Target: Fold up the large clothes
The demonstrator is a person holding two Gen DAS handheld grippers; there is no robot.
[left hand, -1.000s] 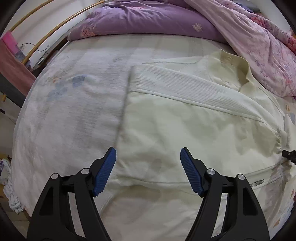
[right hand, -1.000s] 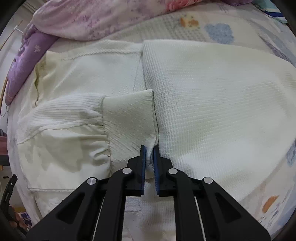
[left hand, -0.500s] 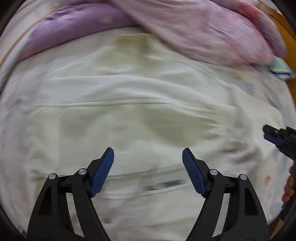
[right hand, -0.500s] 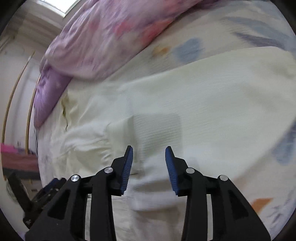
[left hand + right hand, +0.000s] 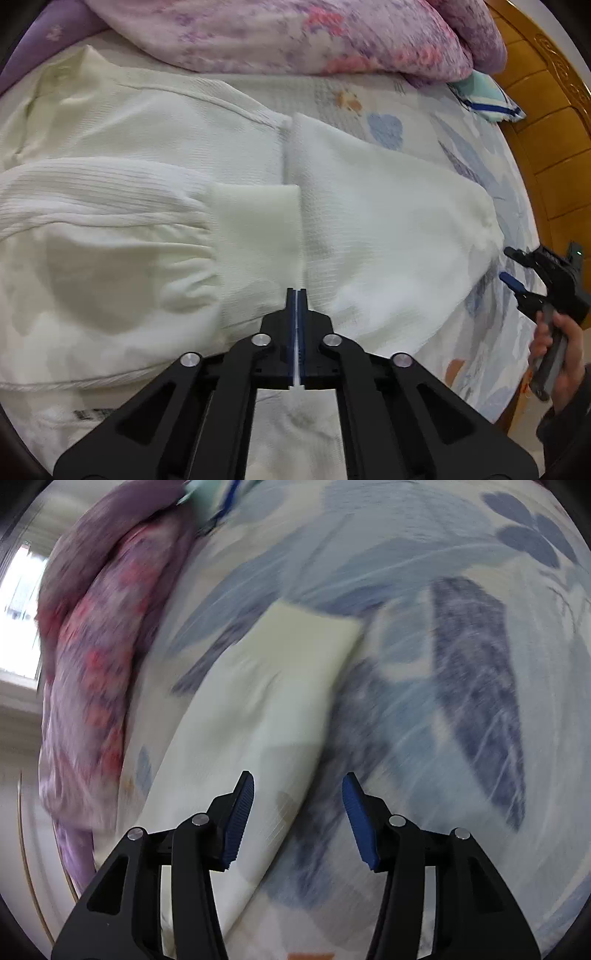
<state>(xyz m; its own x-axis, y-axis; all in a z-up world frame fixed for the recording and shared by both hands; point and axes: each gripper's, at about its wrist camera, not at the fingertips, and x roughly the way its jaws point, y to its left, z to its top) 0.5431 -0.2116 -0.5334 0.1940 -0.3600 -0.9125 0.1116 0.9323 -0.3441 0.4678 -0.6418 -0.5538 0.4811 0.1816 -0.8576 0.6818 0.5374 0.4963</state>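
A large cream knit sweater lies flat on the bed, one sleeve folded across its body with the ribbed cuff in the middle. My left gripper is shut on the cuff's lower corner, cloth showing between its pads. The other sleeve stretches right. My right gripper shows at the right edge of the left wrist view, held in a hand. In the right wrist view it is open and empty above that sleeve's cuff end. That view is blurred.
A pink floral quilt lies bunched along the far side of the bed, also in the right wrist view. The bedsheet has blue leaf prints. A wooden headboard stands at right. A teal item lies near it.
My right gripper let go of the folded sleeve's cuff, opened and swung right to the other sleeve. My left gripper moved right and shut on that cuff.
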